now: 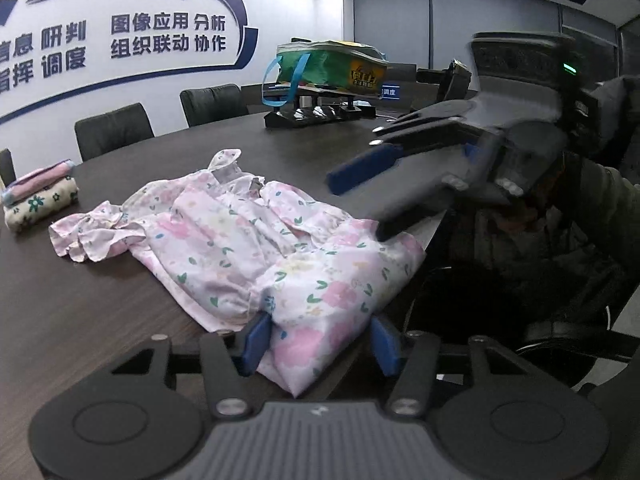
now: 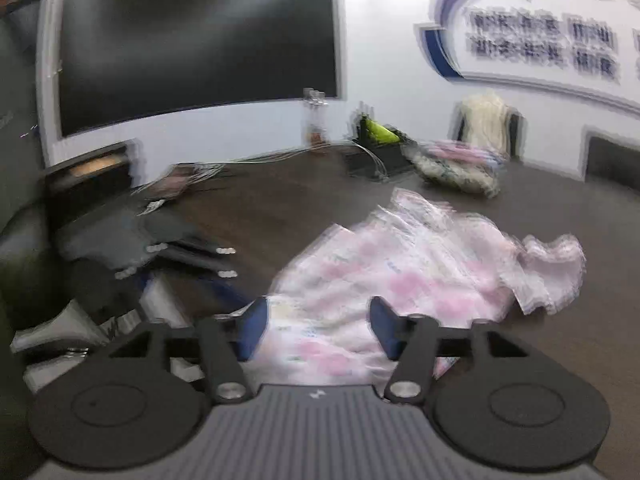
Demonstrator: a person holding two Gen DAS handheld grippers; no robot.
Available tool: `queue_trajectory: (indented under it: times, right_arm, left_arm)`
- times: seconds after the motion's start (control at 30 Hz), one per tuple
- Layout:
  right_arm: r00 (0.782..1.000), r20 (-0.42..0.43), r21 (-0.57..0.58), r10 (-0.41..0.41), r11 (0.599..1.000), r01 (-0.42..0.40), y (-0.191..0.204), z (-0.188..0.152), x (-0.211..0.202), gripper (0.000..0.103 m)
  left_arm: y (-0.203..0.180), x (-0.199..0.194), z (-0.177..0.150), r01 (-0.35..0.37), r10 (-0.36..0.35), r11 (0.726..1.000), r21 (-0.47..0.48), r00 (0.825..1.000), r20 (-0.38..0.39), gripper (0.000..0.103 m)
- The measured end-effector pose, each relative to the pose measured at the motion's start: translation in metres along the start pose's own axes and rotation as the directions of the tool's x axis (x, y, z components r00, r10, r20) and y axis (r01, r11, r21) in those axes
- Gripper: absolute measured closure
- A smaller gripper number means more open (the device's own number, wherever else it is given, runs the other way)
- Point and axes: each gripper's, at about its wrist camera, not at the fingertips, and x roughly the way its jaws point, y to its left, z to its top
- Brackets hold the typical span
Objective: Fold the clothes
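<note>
A pink floral garment lies rumpled on the dark table, with one corner hanging over the near edge. My left gripper straddles that corner. The fabric lies against its left pad and only reaches the tip of the right one, so I see no squeeze. My right gripper hovers at the garment's right edge with its jaws apart and nothing between them; its lower finger is just at the cloth. The right wrist view is blurred: the right gripper is open over the garment.
A stack of folded clothes sits at the table's far left. A green bag rests on a black stand at the back. Chairs line the far side. A person's dark sleeve fills the right. A large dark screen hangs on the wall.
</note>
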Motion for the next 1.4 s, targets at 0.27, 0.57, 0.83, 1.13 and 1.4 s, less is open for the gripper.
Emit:
queue_trajectory:
  times: [0.27,0.57,0.83,1.13,1.4]
  right_arm:
    - [0.984,-0.178,-0.279,-0.024,0.960,-0.027,0.031,-0.019,0.024,0.058]
    - [0.976,-0.201,-0.170,0.086,0.978,-0.122,0.022,-0.015,0.015,0.094]
    - [0.950,-0.149,-0.027,0.274,0.959,-0.281,0.013,-0.011,-0.015,0.095]
    - [0.926,-0.132,0.037,0.353,0.935,-0.351,0.001,-0.008,-0.018,0.095]
    - [0.884,-0.045,0.130,0.465,0.880,-0.456,-0.028,-0.007,-0.026,0.095]
  left_arm:
    - [0.003,-0.001,-0.003,0.034,-0.035,0.999,-0.016,0.999,-0.005,0.050]
    - [-0.004,-0.018,-0.007,0.083,-0.083,0.996,0.022,0.997,-0.002,0.053]
    - [-0.019,-0.046,-0.021,0.023,-0.047,0.989,0.145,0.986,0.162,0.025]
    - [-0.040,-0.026,-0.029,-0.034,-0.065,0.937,0.349,0.961,0.268,0.020]
    - [-0.041,-0.011,-0.024,-0.001,-0.086,0.925,0.380,0.973,0.213,0.049]
